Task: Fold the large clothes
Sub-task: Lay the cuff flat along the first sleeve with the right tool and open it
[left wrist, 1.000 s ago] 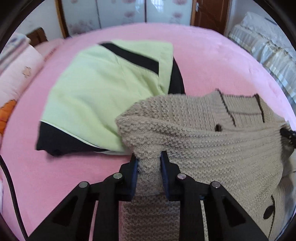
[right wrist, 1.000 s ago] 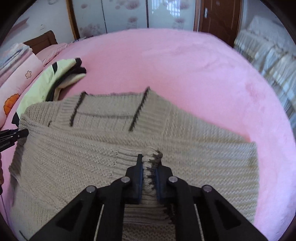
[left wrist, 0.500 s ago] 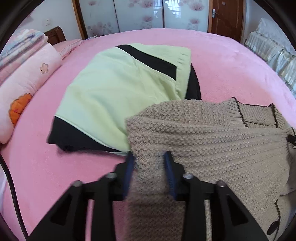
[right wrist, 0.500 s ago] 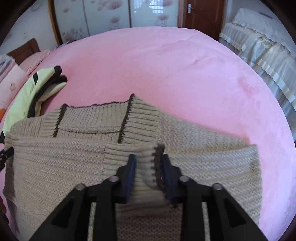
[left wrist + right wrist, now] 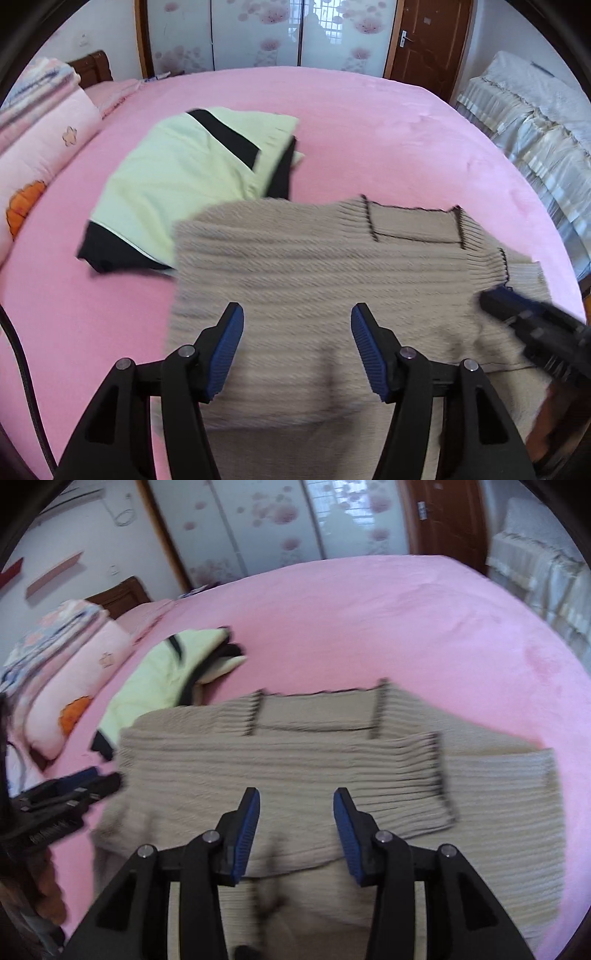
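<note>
A beige knit cardigan (image 5: 314, 266) with dark trim lies on the pink bed, its sleeve folded across the body; it also shows in the right wrist view (image 5: 295, 760). My left gripper (image 5: 297, 319) is open and empty above the cardigan's left part. My right gripper (image 5: 295, 803) is open and empty above the folded sleeve, whose ribbed cuff (image 5: 432, 775) lies to its right. The right gripper shows at the right edge of the left wrist view (image 5: 532, 328), and the left gripper at the left edge of the right wrist view (image 5: 62, 794).
A folded pale-green and black garment (image 5: 192, 173) lies left of the cardigan, touching its edge. Pink pillows (image 5: 37, 155) sit at the far left. The pink bed (image 5: 388, 140) stretches beyond. A second bed with pale covers (image 5: 535, 122) stands at the right.
Both grippers held the cardigan's fabric a second ago. Both have opened, let it go and pulled back and up. The sleeve now lies flat across the body.
</note>
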Demonstrator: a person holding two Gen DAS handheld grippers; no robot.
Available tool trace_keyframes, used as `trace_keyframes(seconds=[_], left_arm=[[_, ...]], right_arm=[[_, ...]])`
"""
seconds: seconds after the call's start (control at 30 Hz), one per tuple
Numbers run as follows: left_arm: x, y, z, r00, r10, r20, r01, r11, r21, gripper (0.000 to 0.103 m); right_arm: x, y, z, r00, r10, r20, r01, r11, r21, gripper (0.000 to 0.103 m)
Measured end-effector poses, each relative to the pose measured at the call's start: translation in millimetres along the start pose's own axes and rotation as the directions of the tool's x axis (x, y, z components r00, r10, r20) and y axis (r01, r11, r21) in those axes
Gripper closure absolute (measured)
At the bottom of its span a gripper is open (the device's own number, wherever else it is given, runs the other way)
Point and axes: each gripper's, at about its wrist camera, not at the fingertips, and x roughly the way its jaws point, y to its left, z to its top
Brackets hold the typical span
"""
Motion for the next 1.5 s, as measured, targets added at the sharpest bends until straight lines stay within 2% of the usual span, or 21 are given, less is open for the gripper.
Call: trace_keyframes(seconds=[0.13, 0.17, 0.23, 0.3, 0.37, 0.43, 0.53, 0.6, 0.67, 0.73, 0.87, 1.23, 1.3, 1.37, 1.5], left_arm=[[27.7, -5.8, -18.1, 0.998, -0.015, -0.055, 0.011, 0.998, -0.059, 0.044], [37.1, -3.5, -23.2, 0.997, -0.001, -0.072, -0.004, 0.997, -0.071, 0.044], [53.7, 4.8, -31.1, 0.994, 0.019, -0.106, -0.028, 0.996, -0.08, 0.044], [58.9, 11.1, -36.0, 0.995, -0.002, -0.096, -0.005, 0.997, -0.076, 0.044], [59.1, 15.4, -36.7, 0.996, -0.009, -0.085, 0.004, 0.998, -0.062, 0.044], [60.3, 18.8, -35.7, 0.996, -0.021, -0.092, 0.016, 0.998, -0.057, 0.043], [60.5, 20.3, -33.9, 0.994, -0.028, -0.105, 0.022, 0.998, -0.057, 0.043], [57.4, 20.2, -32.3, 0.993, -0.02, -0.113, 0.013, 0.998, -0.058, 0.043], [53.0, 20.4, -29.5, 0.992, -0.002, -0.123, -0.006, 0.998, -0.064, 0.043], [44.7, 21.9, -30.5, 0.99, 0.004, -0.138, -0.015, 0.997, -0.078, 0.043], [13.5, 22.5, -31.8, 0.991, 0.013, -0.135, -0.025, 0.996, -0.088, 0.043], [-118.6, -4.3, -36.1, 0.999, 0.043, -0.016, -0.044, 0.999, -0.014, 0.042], [-142.0, -10.5, -39.1, 0.998, 0.055, 0.006, -0.055, 0.998, 0.0, 0.036], [-166.6, -14.7, -44.3, 0.997, 0.069, 0.027, -0.07, 0.998, 0.011, 0.032], [-216.7, -25.1, -59.6, 0.995, 0.07, 0.071, -0.073, 0.997, 0.039, 0.032]], right_arm=[[30.7, 21.4, -11.1, 0.997, 0.033, -0.066, -0.034, 0.999, -0.012, 0.061], [37.5, 19.9, -14.1, 0.996, 0.029, -0.083, -0.03, 1.0, -0.007, 0.061], [45.9, 10.6, -18.4, 0.995, -0.011, -0.096, 0.011, 1.0, 0.0, 0.064], [45.7, -11.1, -19.5, 0.995, -0.05, -0.087, 0.053, 0.998, 0.024, 0.068], [37.5, -37.9, -18.8, 0.993, -0.093, -0.068, 0.098, 0.993, 0.067, 0.089], [29.6, -69.9, -19.6, 0.993, -0.098, -0.067, 0.106, 0.985, 0.136, 0.102], [15.9, -107.7, -22.7, 0.997, -0.054, -0.058, 0.068, 0.961, 0.268, 0.103], [1.4, -118.0, -24.0, 0.993, -0.106, -0.045, 0.114, 0.948, 0.297, 0.103], [-10.5, -121.0, -25.5, 0.987, -0.154, -0.044, 0.16, 0.94, 0.301, 0.099], [-22.5, -122.7, -29.6, 0.987, -0.15, -0.048, 0.158, 0.937, 0.311, 0.099], [-53.9, -113.0, -39.5, 0.99, -0.137, -0.043, 0.144, 0.94, 0.309, 0.099], [-166.3, -68.2, -55.2, 0.99, -0.141, 0.021, 0.133, 0.967, 0.216, 0.099], [-186.4, -59.5, -58.5, 0.989, -0.142, 0.035, 0.131, 0.969, 0.207, 0.098], [-209.3, -50.6, -63.6, 0.989, -0.137, 0.055, 0.124, 0.973, 0.197, 0.095], [-246.0, -34.1, -75.5, 0.986, -0.139, 0.092, 0.122, 0.978, 0.171, 0.084]])
